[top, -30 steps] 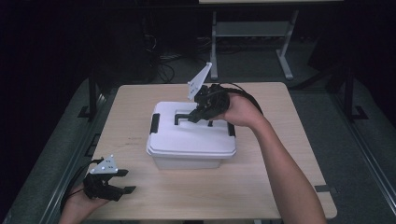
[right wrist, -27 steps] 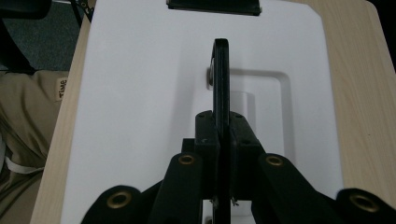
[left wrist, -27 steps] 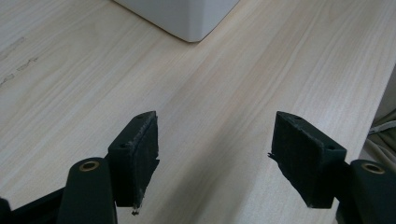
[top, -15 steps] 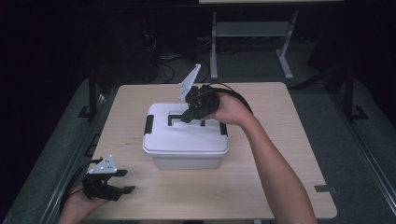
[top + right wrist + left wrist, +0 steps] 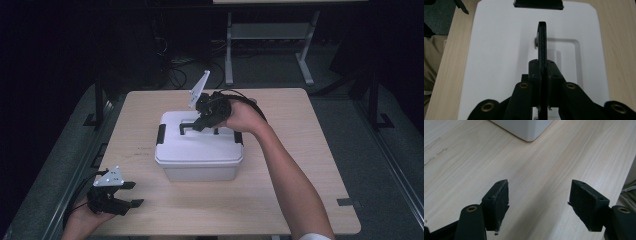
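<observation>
— Item: white storage box (image 5: 198,150), mid-table, black carry handle (image 5: 542,42) raised on edge. Why upright?

— Right gripper (image 5: 200,124) is clamped on it from the 3 o'clock side, jaws closed flat against the thin bar (a grip for lifting, I judge). Black latch (image 5: 161,134) at 9 o'clock.

— Left gripper (image 5: 131,202)?

— Parked at 7 o'clock near the table (image 5: 300,165) edge, jaws apart, holding nothing. Bare wood all round the box.

Room dim, bg nearly black; overhead light hits just the table (image 5: 280,200) & white box (image 5: 197,150), lid slightly blown out. Soft shadows under box. High view grainy. Gripper views sharper, near jaws a bit soft.
</observation>
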`<state>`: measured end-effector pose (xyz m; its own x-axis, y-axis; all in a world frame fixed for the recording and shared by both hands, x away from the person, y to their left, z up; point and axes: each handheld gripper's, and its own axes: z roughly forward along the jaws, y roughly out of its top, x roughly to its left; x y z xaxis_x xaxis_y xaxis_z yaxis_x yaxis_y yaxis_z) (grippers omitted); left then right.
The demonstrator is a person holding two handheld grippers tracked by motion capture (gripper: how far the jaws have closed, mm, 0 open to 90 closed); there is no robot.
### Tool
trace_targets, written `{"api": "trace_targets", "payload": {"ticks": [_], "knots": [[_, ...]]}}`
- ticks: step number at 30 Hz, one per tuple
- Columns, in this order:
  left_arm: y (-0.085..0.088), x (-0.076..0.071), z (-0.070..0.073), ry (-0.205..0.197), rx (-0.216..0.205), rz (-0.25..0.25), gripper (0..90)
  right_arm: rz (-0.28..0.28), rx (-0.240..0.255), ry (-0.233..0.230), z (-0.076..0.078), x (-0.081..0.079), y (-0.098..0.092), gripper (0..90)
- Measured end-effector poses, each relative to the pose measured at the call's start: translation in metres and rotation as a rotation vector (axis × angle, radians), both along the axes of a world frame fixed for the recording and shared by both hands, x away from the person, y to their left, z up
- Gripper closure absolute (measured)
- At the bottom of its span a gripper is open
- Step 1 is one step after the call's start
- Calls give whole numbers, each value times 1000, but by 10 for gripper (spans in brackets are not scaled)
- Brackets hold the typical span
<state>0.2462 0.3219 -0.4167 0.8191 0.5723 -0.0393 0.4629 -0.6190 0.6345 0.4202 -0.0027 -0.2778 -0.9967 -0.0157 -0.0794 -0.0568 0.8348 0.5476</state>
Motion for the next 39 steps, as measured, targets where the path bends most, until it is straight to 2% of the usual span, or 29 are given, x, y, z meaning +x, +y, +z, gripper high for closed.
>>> {"api": "trace_targets", "payload": {"ticks": [5, 17, 22, 25, 39], "knots": [[0, 0, 0, 3, -1, 0, 315, -7, -12, 9, -4, 1, 1, 841], [-1, 0, -1, 6, 2, -4, 314, -13, 2, 8, -9, 2, 0, 839], [0, 0, -1, 8, 0, -4, 314, -22, -1, 21, -11, 0, 0, 825], [-1, 0, -1, 8, 2, -5, 314, -31, 21, 31, -12, 0, -4, 804], [-3, 0, -2, 10, 7, -9, 313, -44, 41, 39, -10, -9, -19, 802]]}}
